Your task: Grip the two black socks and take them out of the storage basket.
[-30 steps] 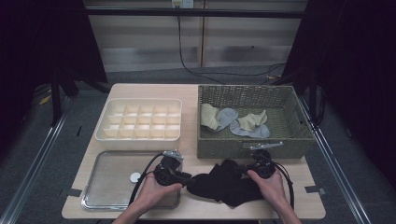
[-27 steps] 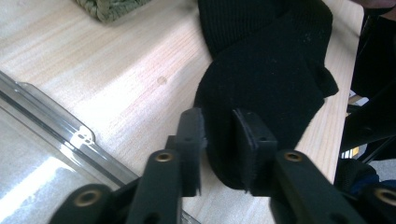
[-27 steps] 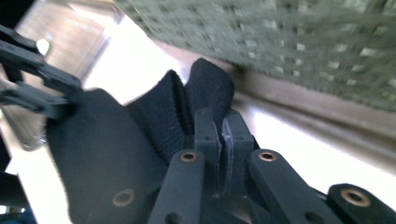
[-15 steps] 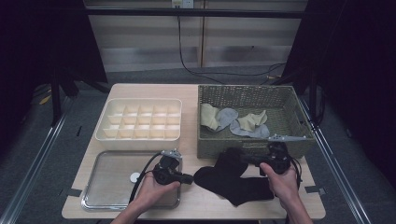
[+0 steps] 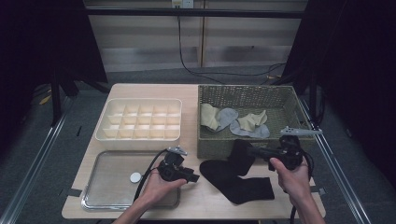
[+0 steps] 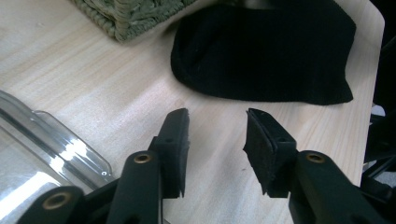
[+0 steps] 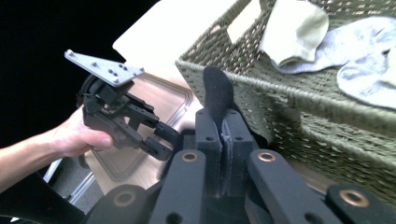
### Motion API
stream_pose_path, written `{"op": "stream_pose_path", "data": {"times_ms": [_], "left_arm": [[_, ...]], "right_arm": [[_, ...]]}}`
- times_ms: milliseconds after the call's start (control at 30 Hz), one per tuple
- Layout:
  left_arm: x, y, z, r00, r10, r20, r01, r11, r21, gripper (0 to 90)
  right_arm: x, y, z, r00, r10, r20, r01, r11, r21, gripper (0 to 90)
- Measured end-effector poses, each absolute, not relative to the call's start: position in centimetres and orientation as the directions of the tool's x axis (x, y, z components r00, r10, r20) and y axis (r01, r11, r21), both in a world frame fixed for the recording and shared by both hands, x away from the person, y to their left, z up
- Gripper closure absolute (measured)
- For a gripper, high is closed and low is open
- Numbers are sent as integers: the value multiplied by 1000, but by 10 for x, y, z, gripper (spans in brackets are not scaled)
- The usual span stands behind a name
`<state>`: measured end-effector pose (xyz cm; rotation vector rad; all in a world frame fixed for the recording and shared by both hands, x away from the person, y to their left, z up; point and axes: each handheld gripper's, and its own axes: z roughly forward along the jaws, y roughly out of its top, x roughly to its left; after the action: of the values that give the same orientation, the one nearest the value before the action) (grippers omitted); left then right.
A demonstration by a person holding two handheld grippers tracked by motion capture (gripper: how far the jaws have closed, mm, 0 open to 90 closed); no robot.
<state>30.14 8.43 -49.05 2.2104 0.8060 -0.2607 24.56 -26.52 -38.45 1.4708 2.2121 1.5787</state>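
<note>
Black sock (image 5: 236, 175) beside wicker basket (image 5: 247, 95): right gripper (image 5: 250, 151) fingers clamp cuff, lifting; left gripper (image 5: 192, 178) fingers just opened, empty. Divider tray (image 5: 140, 119) unfilled.

You had the table (image 5: 196, 200) lit evenly from overhead while the room around it sat nearly black. Glare streaked the clear tray (image 6: 51, 144) in your left gripper view. The black sock (image 5: 238, 175) swallowed all detail. In your right gripper view the near jaws were soft, the wicker basket (image 7: 299, 93) sharp, and the pale socks (image 7: 299, 32) overexposed.

Wicker basket (image 5: 247, 93) holding pale socks (image 5: 233, 120); divided box (image 5: 139, 135); tray (image 5: 93, 198).
</note>
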Motion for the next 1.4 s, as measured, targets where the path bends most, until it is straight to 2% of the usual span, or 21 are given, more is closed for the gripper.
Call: {"op": "stream_pose_path", "data": {"times_ms": [267,433,567,733,833,900,1267,1400], "left_arm": [[311,85,-491,747,499,-439,657,-454,602,578],[320,69,-492,752,507,-421,648,-453,612,562],[323,61,-497,749,511,-423,652,-452,609,584],[325,55,-501,751,511,-418,649,-454,610,679],[323,55,-502,764,505,-401,634,-474,610,821],[321,58,-501,770,501,-395,627,-485,609,856],[302,78,-494,760,512,-400,639,-477,603,854],[300,85,-490,760,518,-393,631,-444,636,745]], "right_arm": [[230,-291,-368,-526,731,435,621,-20,784,877],[223,-301,-383,-495,747,444,647,-25,762,875],[219,-308,-397,-464,750,472,668,-54,742,875],[215,-314,-415,-437,754,491,690,-70,721,872],[215,-314,-420,-433,753,496,695,-72,716,872],[215,-314,-421,-430,752,499,697,-75,713,872],[213,-317,-402,-442,756,484,669,-82,739,872],[212,-314,-405,-447,752,484,674,-72,735,863]]}}
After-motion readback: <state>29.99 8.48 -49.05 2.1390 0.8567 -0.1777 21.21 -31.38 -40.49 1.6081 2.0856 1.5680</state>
